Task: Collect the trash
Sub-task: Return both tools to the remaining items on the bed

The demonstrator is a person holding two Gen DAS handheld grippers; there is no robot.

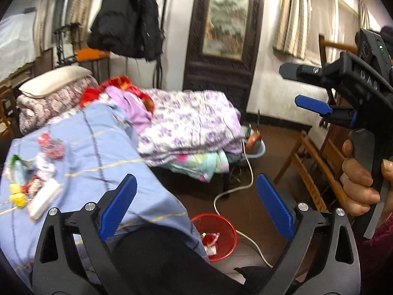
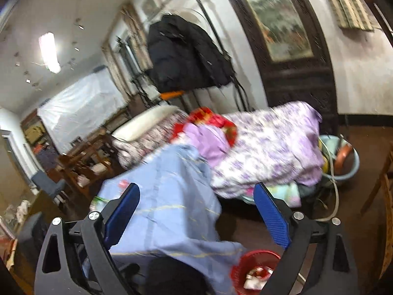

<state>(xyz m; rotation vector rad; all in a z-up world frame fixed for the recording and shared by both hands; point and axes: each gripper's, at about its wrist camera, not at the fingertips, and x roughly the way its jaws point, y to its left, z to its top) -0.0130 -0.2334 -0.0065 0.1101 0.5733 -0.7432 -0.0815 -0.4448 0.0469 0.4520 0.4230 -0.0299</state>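
Note:
Several pieces of trash (image 1: 36, 177), wrappers in red, white and yellow, lie on the blue sheet (image 1: 98, 147) at the left of the left wrist view. A red mesh bin (image 1: 216, 236) stands on the floor beside the sheet's edge, with wrappers inside; it also shows in the right wrist view (image 2: 255, 270). My left gripper (image 1: 196, 206) is open and empty, above the sheet's edge and the bin. My right gripper (image 2: 196, 213) is open and empty, held high over the blue sheet (image 2: 172, 196); it shows from the side in the left wrist view (image 1: 307, 88).
A purple floral quilt (image 1: 191, 123) and folded bedding lie beyond the sheet. A white cable (image 1: 235, 186) runs across the brown floor near the bin. Wooden chairs (image 1: 319, 162) stand at the right. A blue basin (image 2: 343, 162) sits behind the quilt. A black coat (image 1: 127, 17) hangs on a rack.

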